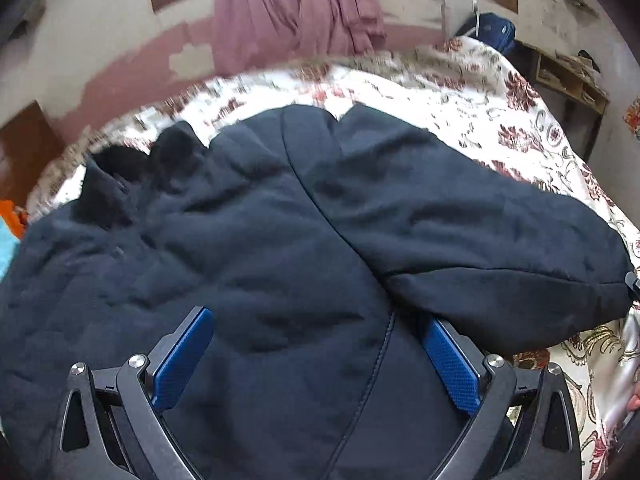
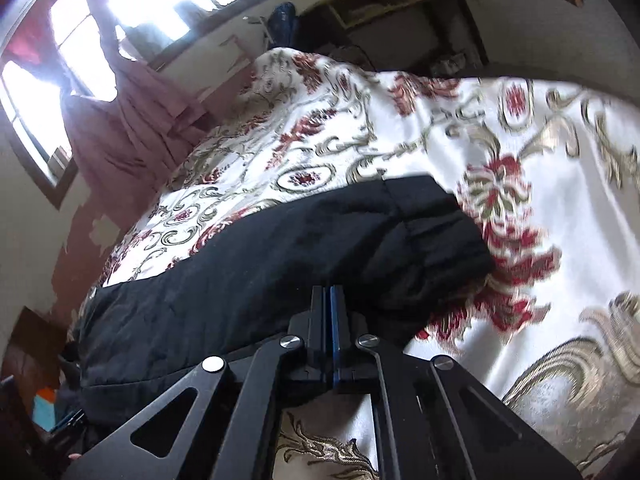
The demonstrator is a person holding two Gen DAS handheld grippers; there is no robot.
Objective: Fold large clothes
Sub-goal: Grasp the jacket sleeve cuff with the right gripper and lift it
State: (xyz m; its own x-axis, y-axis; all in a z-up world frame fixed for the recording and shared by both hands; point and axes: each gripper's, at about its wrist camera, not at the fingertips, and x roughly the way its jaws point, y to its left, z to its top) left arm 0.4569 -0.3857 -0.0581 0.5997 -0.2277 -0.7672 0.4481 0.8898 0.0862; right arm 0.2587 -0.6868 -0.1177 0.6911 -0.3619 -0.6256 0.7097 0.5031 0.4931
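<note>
My left gripper (image 1: 318, 354) tilts down over the jacket (image 1: 280, 220), jaws apart. My right gripper (image 2: 329, 300) angles down, jaws pressed together at the jacket's edge; fabric between them I cannot tell.

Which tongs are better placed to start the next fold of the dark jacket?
Right. The right tongs are shut at the edge of the dark jacket, apparently pinching its fabric. The left tongs are open above the jacket body, gripping nothing.

Dark navy jacket (image 1: 280, 220), bedspread (image 1: 460, 92) white with a red-and-gold floral pattern, blue pads (image 1: 184, 360) on black hand-held gripper fingers, dusty-pink curtain (image 1: 296, 12) — peeling maroon and cream wall (image 1: 120, 40).
</note>
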